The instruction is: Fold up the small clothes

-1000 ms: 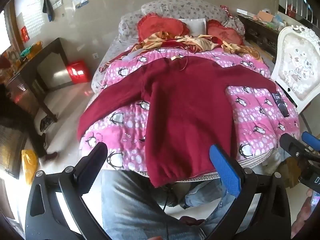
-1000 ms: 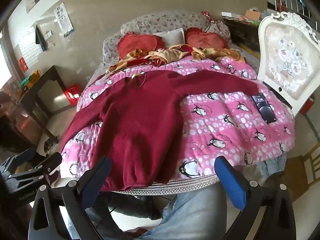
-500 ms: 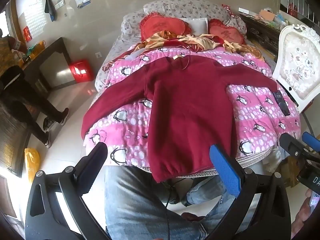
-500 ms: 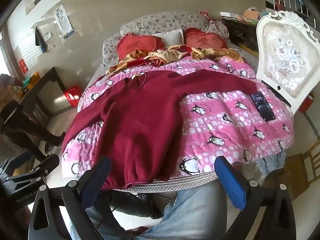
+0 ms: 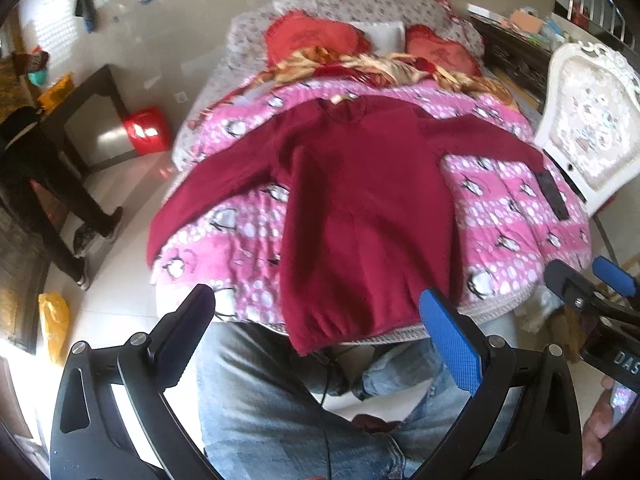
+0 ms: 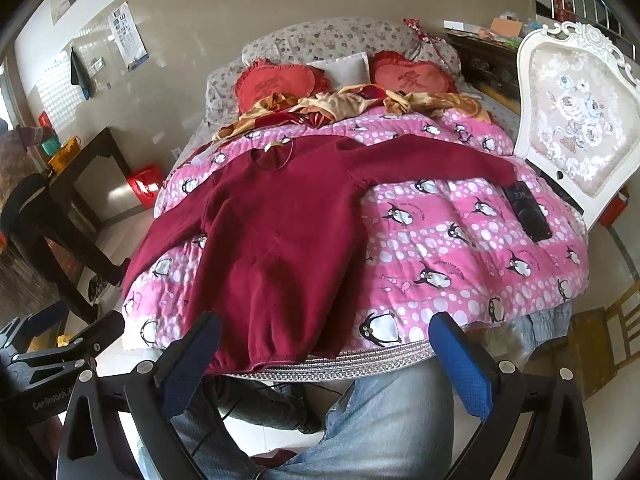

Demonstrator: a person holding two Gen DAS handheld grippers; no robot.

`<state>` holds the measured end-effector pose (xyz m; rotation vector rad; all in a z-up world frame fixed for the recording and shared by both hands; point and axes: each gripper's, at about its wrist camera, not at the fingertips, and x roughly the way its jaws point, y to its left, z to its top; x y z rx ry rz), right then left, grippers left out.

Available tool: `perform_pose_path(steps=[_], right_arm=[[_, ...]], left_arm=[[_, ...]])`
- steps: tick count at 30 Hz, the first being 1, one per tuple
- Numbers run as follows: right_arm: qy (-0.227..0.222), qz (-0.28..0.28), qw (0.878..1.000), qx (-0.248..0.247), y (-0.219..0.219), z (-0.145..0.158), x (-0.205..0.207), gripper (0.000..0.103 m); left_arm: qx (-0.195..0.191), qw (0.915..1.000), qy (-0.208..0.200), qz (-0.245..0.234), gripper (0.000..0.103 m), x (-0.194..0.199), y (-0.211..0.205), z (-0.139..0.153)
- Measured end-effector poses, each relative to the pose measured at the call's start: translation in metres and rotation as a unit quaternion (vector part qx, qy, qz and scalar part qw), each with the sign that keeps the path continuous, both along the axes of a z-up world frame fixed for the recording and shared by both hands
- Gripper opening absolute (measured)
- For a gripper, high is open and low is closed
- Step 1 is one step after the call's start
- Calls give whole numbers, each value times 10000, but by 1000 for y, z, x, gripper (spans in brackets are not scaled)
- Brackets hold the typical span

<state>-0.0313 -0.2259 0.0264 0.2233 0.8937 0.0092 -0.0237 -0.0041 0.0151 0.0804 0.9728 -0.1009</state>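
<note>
A dark red long-sleeved sweater (image 5: 360, 208) (image 6: 280, 232) lies flat, front up, on a pink penguin-print quilt (image 5: 512, 232) (image 6: 460, 248). Both sleeves are spread out sideways and its hem hangs over the near edge of the bed. My left gripper (image 5: 316, 320) is open and empty, held in the air short of the hem, above a person's jeans-clad legs. My right gripper (image 6: 324, 340) is open and empty too, just in front of the hem and the quilt's edge. Each gripper shows at the side of the other's view.
A black phone (image 6: 528, 212) lies on the quilt near the right sleeve's cuff. Red heart cushions (image 6: 280, 82) and crumpled gold-red fabric (image 6: 344, 106) fill the bed's far end. A white ornate chair (image 6: 576, 120) stands right. A dark table (image 5: 88, 120), red box and a standing person (image 5: 44, 188) are left.
Both views have shifted slightly, the left one tilting and blurring. A person has walked into view at the left by the dark table. The sweater has not moved and both grippers stay open.
</note>
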Motion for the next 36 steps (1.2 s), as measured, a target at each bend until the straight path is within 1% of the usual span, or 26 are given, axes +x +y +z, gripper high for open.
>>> perform_pose_path(steps=[3, 6, 11, 16, 21, 28, 36], right_arm=[[157, -2, 9999, -37, 0, -3, 4, 102], [325, -27, 9994, -69, -3, -7, 8, 102], [517, -268, 9983, -90, -19, -14, 19, 102], [737, -421, 9963, -110, -30, -24, 31, 102], [911, -450, 9947, -134, -35, -32, 46, 102], [1045, -453, 9933, -199, -36, -40, 63, 102], [1157, -325, 9925, -202, -27, -47, 75, 102]], left_arm=[[-335, 9977, 417, -410, 103, 8, -9, -5], [-608, 9928, 627, -815, 103, 11, -22, -6], [-633, 9890, 729, -1119, 103, 20, -38, -10], [-580, 9875, 898, -1158, 103, 36, -42, -19], [-543, 9867, 1060, -1104, 103, 53, -40, -30], [-457, 9871, 1166, -1001, 102, 67, -36, -39], [-517, 9853, 1337, -931, 102, 77, -32, -48]])
